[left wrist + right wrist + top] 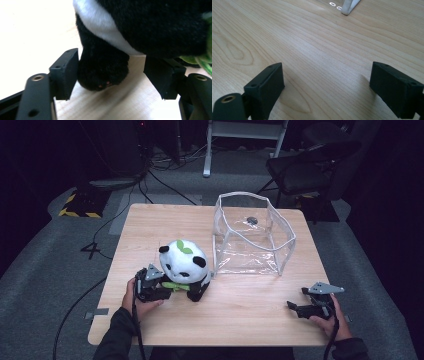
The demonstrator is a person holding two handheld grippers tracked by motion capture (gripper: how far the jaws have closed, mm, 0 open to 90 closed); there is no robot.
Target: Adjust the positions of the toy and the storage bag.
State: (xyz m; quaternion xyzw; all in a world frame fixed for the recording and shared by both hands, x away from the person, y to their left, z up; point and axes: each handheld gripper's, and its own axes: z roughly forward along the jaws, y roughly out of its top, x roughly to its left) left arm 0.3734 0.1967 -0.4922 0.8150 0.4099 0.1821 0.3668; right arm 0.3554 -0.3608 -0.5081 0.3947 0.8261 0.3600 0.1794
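Panda plush (184,264) on the table (240,320), grasp just beginning.
At near left, the left hand-held gripper (112,75) has its jaws apart around the plush's black paw, one jaw touching it, not yet clamped. The clear bag (252,235) stands open at far right, empty but for something small. The right hand-held gripper (300,307) rests apart, near right. Lifting and bagging likely remain.

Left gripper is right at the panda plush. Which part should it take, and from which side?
Probably the black paw that already sits between the open jaws of the left gripper: it is small, rounded and soft, so it should squash into a firm hold. Come from the panda plush's near-left side, low along the table; the head looks too wide.
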